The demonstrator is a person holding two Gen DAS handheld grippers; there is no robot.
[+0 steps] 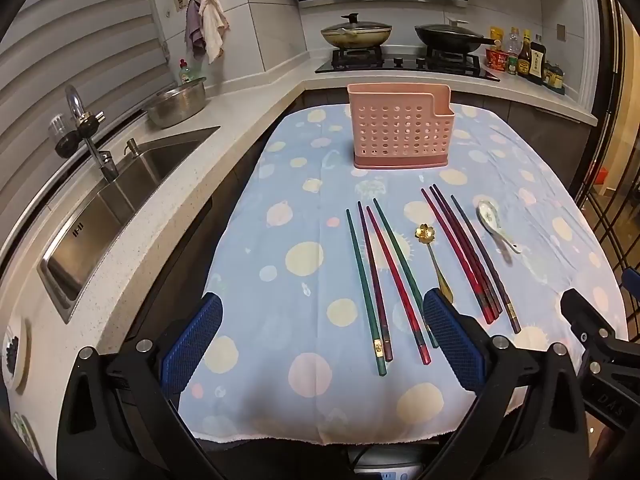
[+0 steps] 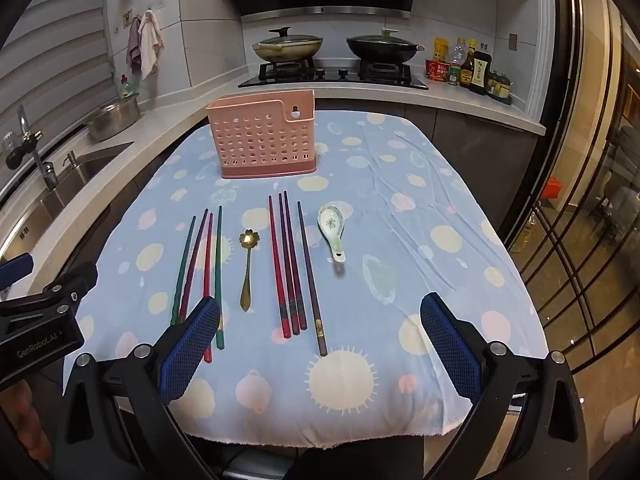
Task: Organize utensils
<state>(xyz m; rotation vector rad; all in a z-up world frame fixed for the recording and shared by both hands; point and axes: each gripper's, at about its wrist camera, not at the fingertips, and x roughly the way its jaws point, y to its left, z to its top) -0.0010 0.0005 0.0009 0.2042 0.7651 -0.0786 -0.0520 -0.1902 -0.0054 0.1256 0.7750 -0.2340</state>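
I hold my left tool (image 1: 320, 340) and right tool (image 2: 320, 344) spread wide with nothing between the pads, above the near edge of the bench (image 2: 440, 208). Ahead of them lie two groups of chopsticks (image 2: 200, 272) (image 2: 292, 268), a gold spoon (image 2: 247, 268) between the groups, and a ceramic spoon (image 2: 332, 228) farthest right. The pink utensil holder (image 2: 262, 140) stands upright beyond them all.

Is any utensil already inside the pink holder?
No. The pink holder looks empty through its holes, and the chopsticks and both spoons lie on the tablecloth.

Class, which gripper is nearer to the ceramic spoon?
Right. The right gripper hangs open with the ceramic spoon just ahead between its fingers. The left gripper, also open, sits further left, by the green chopsticks.
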